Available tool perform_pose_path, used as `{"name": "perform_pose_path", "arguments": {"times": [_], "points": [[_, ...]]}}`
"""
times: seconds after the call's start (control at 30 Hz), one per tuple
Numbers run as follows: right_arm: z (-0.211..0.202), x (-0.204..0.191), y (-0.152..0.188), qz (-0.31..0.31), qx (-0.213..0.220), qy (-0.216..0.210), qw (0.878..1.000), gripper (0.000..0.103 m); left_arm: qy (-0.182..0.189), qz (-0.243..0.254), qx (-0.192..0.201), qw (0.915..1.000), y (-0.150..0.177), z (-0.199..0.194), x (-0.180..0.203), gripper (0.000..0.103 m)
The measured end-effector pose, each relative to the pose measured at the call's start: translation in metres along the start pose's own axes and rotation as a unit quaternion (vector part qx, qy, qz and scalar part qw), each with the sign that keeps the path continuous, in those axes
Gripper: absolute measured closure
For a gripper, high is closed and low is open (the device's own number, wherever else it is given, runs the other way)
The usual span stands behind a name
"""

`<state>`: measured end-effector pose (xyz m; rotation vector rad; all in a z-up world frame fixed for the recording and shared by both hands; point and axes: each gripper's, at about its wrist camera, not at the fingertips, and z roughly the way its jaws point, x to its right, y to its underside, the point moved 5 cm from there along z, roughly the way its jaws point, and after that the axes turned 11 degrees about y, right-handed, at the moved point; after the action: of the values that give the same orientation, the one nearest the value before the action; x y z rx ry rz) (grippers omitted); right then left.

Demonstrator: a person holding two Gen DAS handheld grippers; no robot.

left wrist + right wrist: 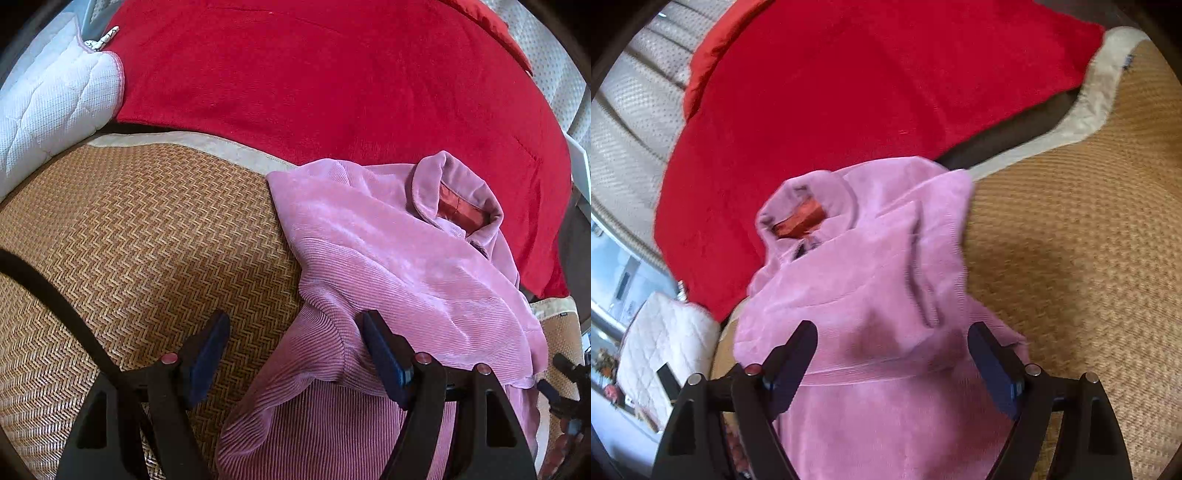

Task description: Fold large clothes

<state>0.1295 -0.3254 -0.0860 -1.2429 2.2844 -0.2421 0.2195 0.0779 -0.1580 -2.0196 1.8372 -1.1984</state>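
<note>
A pink corduroy jacket lies partly folded on a woven straw mat, its collar with orange lining toward the red blanket. My left gripper is open above the jacket's left edge, holding nothing. In the right wrist view the same jacket lies below my right gripper, which is open and empty over the garment's middle; the collar is at upper left. The right gripper's tip shows at the far right of the left wrist view.
A red blanket covers the bed behind the jacket. A white quilted pad lies at the left. The mat extends to the right in the right wrist view. A padded headboard stands behind.
</note>
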Motion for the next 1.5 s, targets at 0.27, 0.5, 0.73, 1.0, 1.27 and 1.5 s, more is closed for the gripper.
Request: {"name": "perform_pose_path", "arguments": {"times": [0.27, 0.5, 0.73, 1.0, 1.27, 1.5], "points": [[-0.040, -0.048, -0.009, -0.090, 0.059, -0.066, 0.992, 0.017, -0.001, -0.005, 0.006, 1.0000, -0.003, -0.004, -0.004, 0.028], [0.016, -0.032, 0.001, -0.064, -0.011, -0.029, 0.997, 0.018, -0.043, 0.017, -0.006, 0.9989, -0.002, -0.005, -0.009, 0.028], [-0.007, -0.060, -0.017, -0.095, 0.020, -0.076, 0.992, 0.018, -0.047, 0.015, -0.012, 0.9987, 0.001, -0.001, -0.013, 0.028], [0.007, -0.050, -0.038, -0.027, -0.024, -0.109, 0.993, 0.018, -0.053, 0.023, -0.013, 0.9982, 0.006, -0.001, -0.020, 0.027], [0.062, -0.026, -0.067, 0.059, -0.077, -0.142, 0.985, 0.018, -0.055, 0.024, -0.014, 0.9981, 0.004, 0.010, -0.019, 0.026], [-0.018, -0.027, -0.014, -0.050, -0.016, -0.094, 0.994, 0.018, -0.042, 0.018, -0.012, 0.9989, -0.005, 0.018, -0.020, 0.024]]}}
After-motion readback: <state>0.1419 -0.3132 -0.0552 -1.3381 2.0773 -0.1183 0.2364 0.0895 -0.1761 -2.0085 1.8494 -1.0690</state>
